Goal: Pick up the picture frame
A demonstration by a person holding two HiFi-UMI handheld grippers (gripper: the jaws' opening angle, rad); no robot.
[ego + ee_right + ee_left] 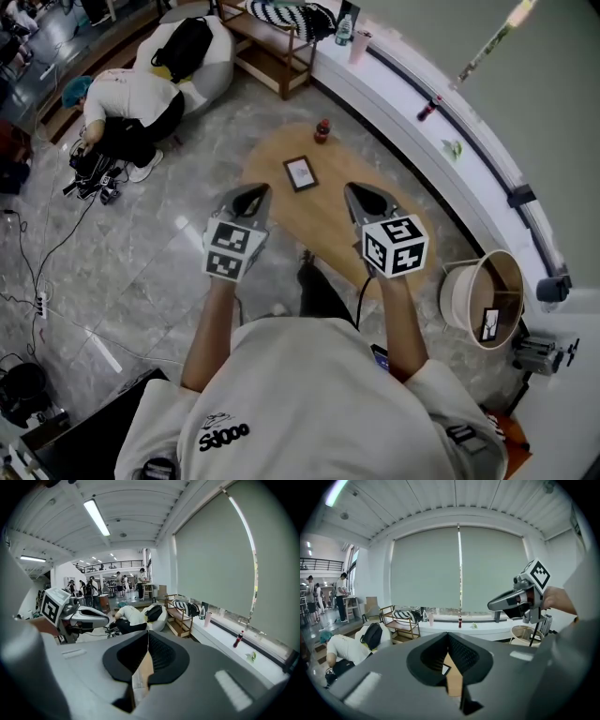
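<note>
Status: pick not started. Picture frame [301,173] lies flat and face up on the oval wood table [314,225], on the far half of the top, nothing touching it. Small dark bottle w/ red cap [322,130] stands just beyond it near the far edge, apart from the frame.

Left gripper [251,199] & right gripper [362,199] are both held over the near part of the table, tips pointing fwd and a bit down. The frame sits between and ahead of the two tips, near them but w/ a clear gap to both.

Jaws:
- Left: pressed together at the tips, nothing in them. Its own view shows only table wood and a corner of the frame through the slot below the tips.
- Right: same, closed tip to tip, empty.

Done so far: grippers roughly lined up in front of the frame, nothing more. Left to do: open a set of jaws, come down to the frame, get on an edge, close, lift.

IMO the awkward bit is the frame lying flat: thin edge, so the jaws prob need to come in low or tip it up first. Can't tell which gripper will take it, both look about equally near.

Bkgd: person crouched on the floor [127,103] by some cables, well apart from the table, not in the way.
</note>
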